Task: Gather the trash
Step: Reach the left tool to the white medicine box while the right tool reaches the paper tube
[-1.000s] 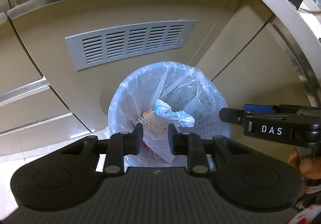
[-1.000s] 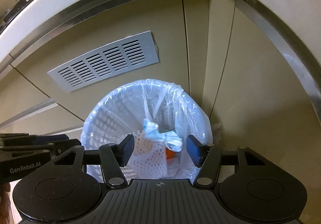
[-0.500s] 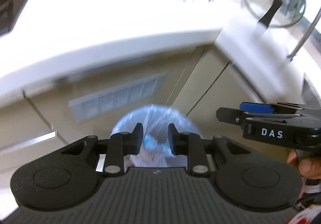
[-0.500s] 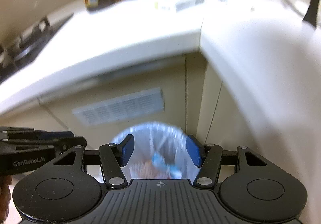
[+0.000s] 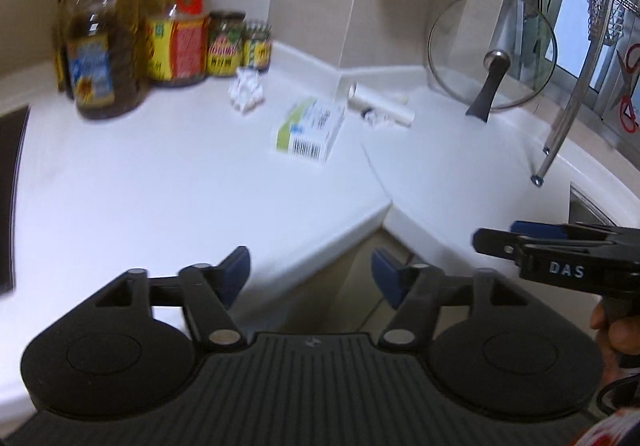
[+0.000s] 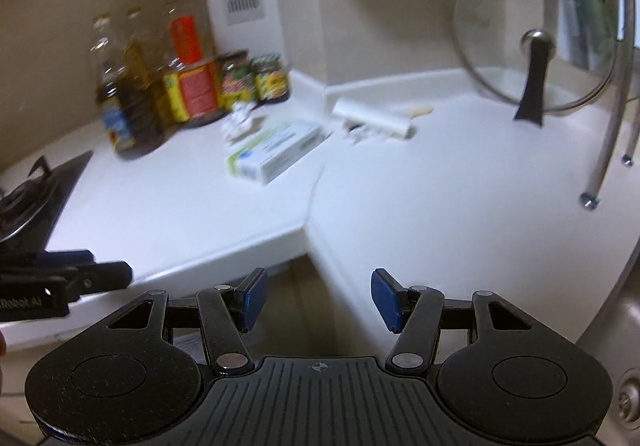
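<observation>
soft indoor light, motion blur

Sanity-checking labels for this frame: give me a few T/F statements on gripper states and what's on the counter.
1. Both grippers are open and hold nothing: the left gripper and the right gripper. True.
2. The green-and-white box lies flat on the counter. True.
3. The glass lid lies flat on the counter. False: it stands on edge, propped near the wall.
4. The crumpled white paper sits beside the jars. True.
5. The left gripper is clamped on the white roll. False: the roll lies on the counter, far from its fingers.
</observation>
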`<control>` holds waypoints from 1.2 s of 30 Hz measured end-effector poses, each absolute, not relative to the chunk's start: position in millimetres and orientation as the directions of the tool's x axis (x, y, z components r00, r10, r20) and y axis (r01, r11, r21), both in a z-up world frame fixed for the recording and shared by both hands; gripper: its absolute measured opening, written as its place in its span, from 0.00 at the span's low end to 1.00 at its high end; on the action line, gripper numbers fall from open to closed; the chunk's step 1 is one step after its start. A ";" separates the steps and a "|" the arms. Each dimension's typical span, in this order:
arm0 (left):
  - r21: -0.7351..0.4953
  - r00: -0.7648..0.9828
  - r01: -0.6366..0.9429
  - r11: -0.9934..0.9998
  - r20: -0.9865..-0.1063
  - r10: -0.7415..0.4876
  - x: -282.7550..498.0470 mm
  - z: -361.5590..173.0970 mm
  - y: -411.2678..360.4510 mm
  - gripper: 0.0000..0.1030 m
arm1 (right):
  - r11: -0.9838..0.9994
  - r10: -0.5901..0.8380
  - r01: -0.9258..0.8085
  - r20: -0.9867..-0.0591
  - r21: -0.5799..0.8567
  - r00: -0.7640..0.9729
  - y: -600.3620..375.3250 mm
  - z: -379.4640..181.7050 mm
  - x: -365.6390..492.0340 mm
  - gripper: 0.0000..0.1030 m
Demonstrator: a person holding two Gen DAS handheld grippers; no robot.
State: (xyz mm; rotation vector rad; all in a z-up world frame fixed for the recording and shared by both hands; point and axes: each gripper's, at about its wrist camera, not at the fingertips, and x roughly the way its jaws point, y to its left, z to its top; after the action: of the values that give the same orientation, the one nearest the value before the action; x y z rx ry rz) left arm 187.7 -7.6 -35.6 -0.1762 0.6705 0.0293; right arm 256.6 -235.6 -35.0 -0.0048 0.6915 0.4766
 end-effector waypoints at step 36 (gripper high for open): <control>0.056 0.657 0.045 0.997 -0.754 0.012 470.6 -79.5 -12.8 0.71 | 0.622 0.541 -0.768 -0.626 -0.151 0.562 -215.5 -63.8 543.1 0.68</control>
State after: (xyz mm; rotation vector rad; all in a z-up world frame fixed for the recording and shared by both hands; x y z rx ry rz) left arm 470.6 -12.8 -79.5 0.0717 0.8539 -0.0188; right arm 543.1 -215.5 -63.8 -0.4383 0.5708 0.8002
